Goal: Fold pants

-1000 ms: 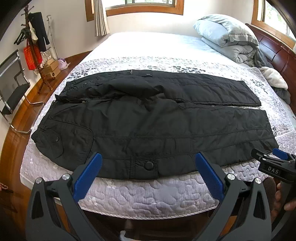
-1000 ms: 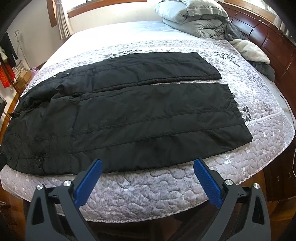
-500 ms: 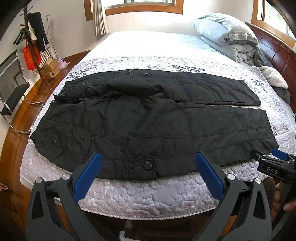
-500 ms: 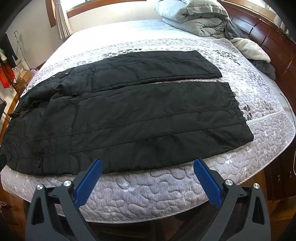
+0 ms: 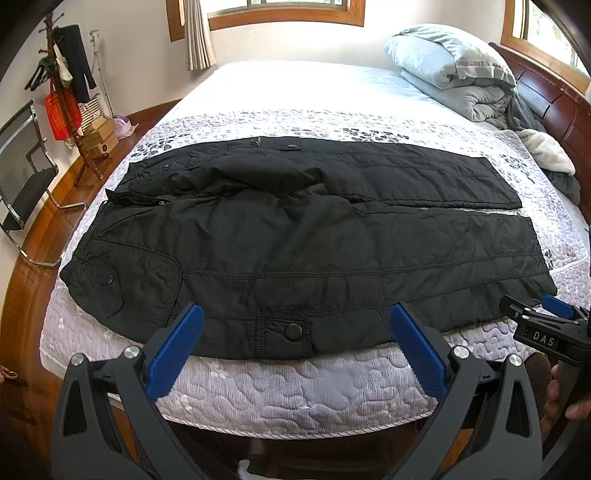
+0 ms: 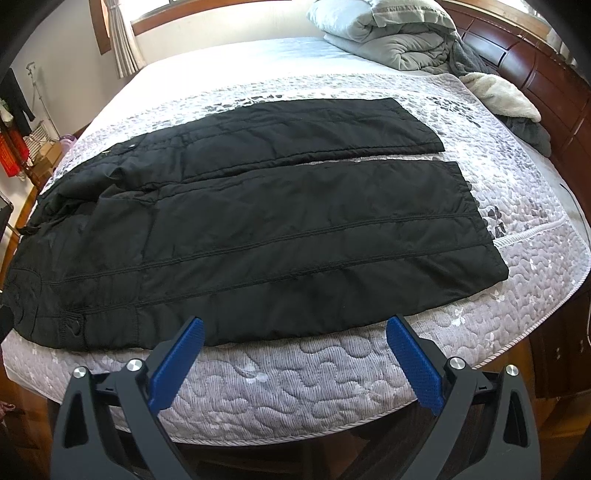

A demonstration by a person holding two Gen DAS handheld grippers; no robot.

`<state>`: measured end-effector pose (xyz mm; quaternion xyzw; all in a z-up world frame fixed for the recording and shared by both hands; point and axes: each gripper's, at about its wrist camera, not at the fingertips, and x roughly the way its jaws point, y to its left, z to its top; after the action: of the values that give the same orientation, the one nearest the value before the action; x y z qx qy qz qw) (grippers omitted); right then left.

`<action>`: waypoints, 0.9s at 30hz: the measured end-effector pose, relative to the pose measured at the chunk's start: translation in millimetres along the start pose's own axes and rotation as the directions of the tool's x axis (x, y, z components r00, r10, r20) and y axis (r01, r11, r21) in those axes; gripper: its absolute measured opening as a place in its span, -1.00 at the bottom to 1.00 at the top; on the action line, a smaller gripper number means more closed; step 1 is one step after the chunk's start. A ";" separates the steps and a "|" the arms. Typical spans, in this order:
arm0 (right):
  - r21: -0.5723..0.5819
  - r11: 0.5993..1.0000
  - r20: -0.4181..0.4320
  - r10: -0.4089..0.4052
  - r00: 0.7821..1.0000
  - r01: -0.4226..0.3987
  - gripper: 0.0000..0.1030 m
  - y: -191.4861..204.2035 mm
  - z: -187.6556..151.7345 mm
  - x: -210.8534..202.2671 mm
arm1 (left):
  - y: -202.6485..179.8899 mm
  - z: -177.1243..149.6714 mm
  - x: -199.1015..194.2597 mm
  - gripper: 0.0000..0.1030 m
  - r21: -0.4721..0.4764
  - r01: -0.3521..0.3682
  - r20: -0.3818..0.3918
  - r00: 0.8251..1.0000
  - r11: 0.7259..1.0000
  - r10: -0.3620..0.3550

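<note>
The black pants [image 5: 306, 240] lie flat across the quilted bed [image 5: 295, 384], waist to my left, legs to my right. My left hand-held gripper [image 5: 295, 334] and right hand-held gripper [image 6: 293, 341] hover at the near edge — both spread wide, holding nothing.

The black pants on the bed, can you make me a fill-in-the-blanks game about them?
1. The black pants lie spread on the ___.
2. Both tongs, left tongs and right tongs, are ___ and hold nothing.
3. The pads on the tongs are ___ in colour.
4. The folded grey quilt sits by the wooden ___.

Missing words: bed; open; blue; headboard
</note>
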<state>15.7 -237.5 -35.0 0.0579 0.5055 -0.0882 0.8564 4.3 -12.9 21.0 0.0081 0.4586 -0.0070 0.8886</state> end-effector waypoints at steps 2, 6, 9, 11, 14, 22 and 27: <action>0.000 1.000 -0.002 0.000 1.000 0.000 0.93 0.3 0.2 1.0 | 0.1 0.1 0.0 0.95 0.001 0.000 0.000 1.000 1.000 0.000; 0.001 1.000 -0.005 0.001 1.000 -0.001 0.93 0.2 -0.4 2.6 | -0.4 0.2 1.0 0.95 0.001 -0.001 -0.002 1.000 1.000 0.001; 0.002 1.000 -0.007 0.001 1.000 0.000 0.93 0.0 -0.3 3.2 | -0.2 -0.2 1.4 0.95 0.001 0.001 -0.001 1.000 1.000 -0.001; 0.002 1.000 -0.009 0.001 1.000 -0.001 0.93 -0.1 -0.6 4.8 | -0.2 -0.1 1.5 0.95 0.001 0.001 -0.002 1.000 1.000 -0.001; 0.004 1.000 -0.014 0.002 1.000 -0.002 0.93 -0.6 -0.4 6.9 | -0.5 -1.1 3.8 0.95 0.002 0.000 -0.008 1.000 1.000 0.000; -0.025 0.999 -0.013 0.027 1.000 -0.027 0.93 -13.0 22.3 15.1 | -0.9 19.1 24.0 0.95 -0.039 0.038 -0.051 0.998 0.999 -0.040; -0.029 0.998 0.010 0.047 0.999 -0.047 0.93 -44.6 87.2 25.5 | -13.2 52.1 46.9 0.95 -0.008 0.034 -0.059 0.998 0.999 -0.035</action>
<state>93.1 -299.9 -15.8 0.0568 0.5007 -0.0609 0.8616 73.7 -27.4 12.9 -0.0029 0.4850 -0.0205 0.8743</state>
